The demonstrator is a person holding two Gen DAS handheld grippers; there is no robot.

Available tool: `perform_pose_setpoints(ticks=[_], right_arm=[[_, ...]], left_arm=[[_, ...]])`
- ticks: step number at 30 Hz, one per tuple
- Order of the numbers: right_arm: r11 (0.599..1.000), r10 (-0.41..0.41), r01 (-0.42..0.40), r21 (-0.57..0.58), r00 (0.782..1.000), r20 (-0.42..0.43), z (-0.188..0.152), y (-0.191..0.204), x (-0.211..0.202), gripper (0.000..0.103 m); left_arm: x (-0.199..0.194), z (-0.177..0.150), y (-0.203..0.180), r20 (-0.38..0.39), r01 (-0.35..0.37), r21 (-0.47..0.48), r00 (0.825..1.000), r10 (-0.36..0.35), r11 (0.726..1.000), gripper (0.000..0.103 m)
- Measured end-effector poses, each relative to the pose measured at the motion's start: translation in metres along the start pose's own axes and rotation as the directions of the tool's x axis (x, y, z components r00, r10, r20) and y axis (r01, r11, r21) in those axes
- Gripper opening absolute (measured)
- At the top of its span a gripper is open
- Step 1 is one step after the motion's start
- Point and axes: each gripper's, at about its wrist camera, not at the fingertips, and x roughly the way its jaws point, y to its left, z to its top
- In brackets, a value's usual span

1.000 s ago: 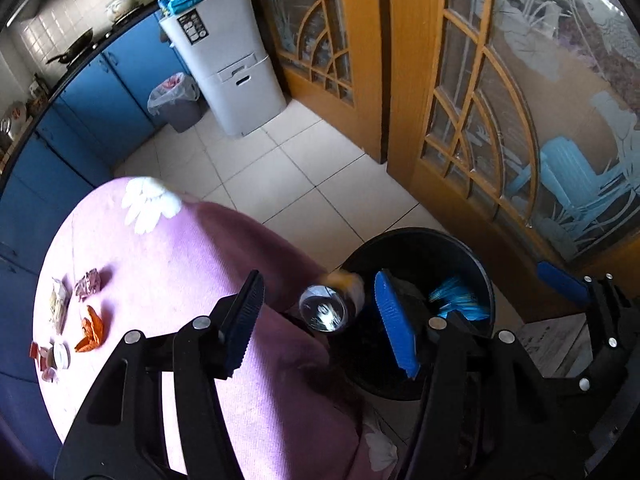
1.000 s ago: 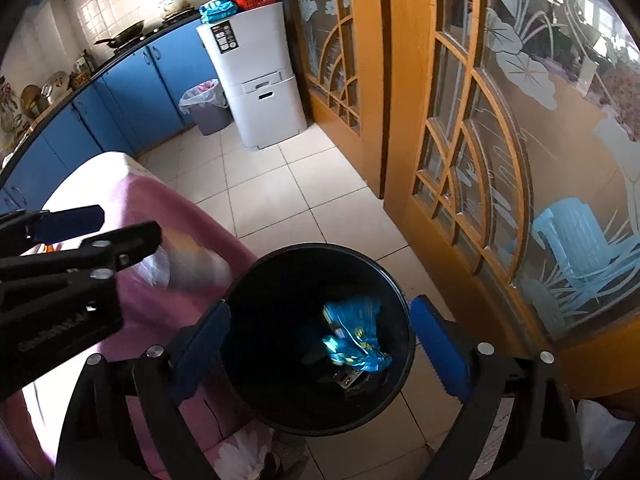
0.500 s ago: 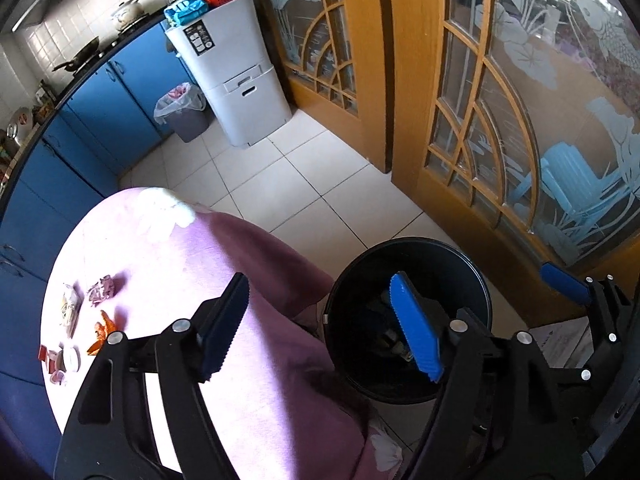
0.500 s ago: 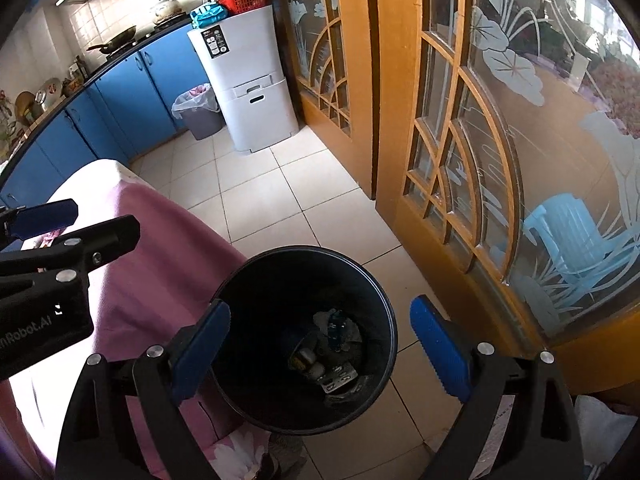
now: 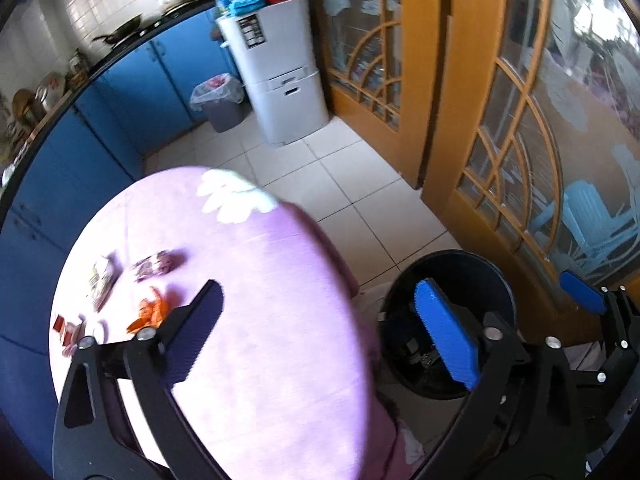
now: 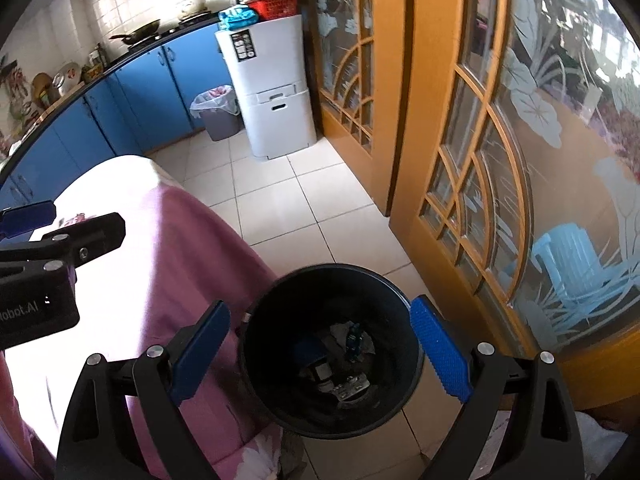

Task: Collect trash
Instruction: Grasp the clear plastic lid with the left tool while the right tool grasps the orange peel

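A black trash bin (image 6: 280,384) stands on the floor beside the pink-clothed table (image 5: 256,280); it also shows in the left wrist view (image 5: 496,280). Wrappers and a small can lie at its bottom (image 6: 340,376). My left gripper (image 5: 320,332) is open and empty above the table edge. My right gripper (image 6: 320,352) is open and empty above the bin. Several scraps lie on the table's left: an orange wrapper (image 5: 148,312), a purple wrapper (image 5: 154,266), a pale packet (image 5: 100,284) and red bits (image 5: 64,330).
Wooden glazed doors (image 6: 460,140) stand to the right of the bin. A white cabinet (image 6: 272,88) and a grey lined bin (image 6: 218,112) stand at the back by blue kitchen cupboards (image 6: 132,100). Tiled floor (image 6: 288,200) lies between.
A can-like item that was dropping between my left fingers and a blue wrapper have landed in the bin. My left gripper has swung left, from over the bin toward the table.
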Motion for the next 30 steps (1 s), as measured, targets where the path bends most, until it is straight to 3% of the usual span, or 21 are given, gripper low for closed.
perform_pose_setpoints(ticks=[6, 10, 15, 21, 23, 27, 30], right_arm=[[0.996, 0.037, -0.035, -0.085, 0.999, 0.022, 0.012, 0.05, -0.007, 0.089], [0.985, 0.083, -0.079, -0.155, 0.996, 0.019, 0.018, 0.096, -0.005, 0.089], [0.965, 0.141, -0.137, -0.223, 0.99, 0.001, 0.021, 0.149, 0.001, 0.089], [0.929, 0.224, -0.233, -0.287, 0.972, -0.064, 0.02, 0.214, 0.018, 0.089], [0.915, 0.238, -0.254, -0.314, 0.967, -0.089, 0.018, 0.236, 0.024, 0.089], [0.891, 0.247, -0.276, -0.361, 0.961, -0.125, 0.014, 0.272, 0.034, 0.089], [0.88, 0.247, -0.286, -0.378, 0.957, -0.149, 0.013, 0.289, 0.043, 0.089]], left_arm=[[-0.007, -0.014, 0.065, -0.019, -0.031, -0.107, 0.999, 0.029, 0.994, 0.1], [-0.01, -0.029, 0.123, -0.038, -0.06, -0.21, 0.998, 0.053, 0.976, 0.1], [-0.011, -0.059, 0.195, -0.084, -0.108, -0.341, 0.993, 0.085, 0.934, 0.099], [-0.005, -0.104, 0.256, -0.164, -0.182, -0.427, 0.979, 0.122, 0.886, 0.1], [-0.001, -0.123, 0.277, -0.197, -0.218, -0.466, 0.97, 0.14, 0.858, 0.099], [0.009, -0.149, 0.31, -0.235, -0.22, -0.531, 0.966, 0.107, 0.818, 0.099], [0.017, -0.161, 0.325, -0.244, -0.211, -0.552, 0.966, 0.085, 0.807, 0.099]])
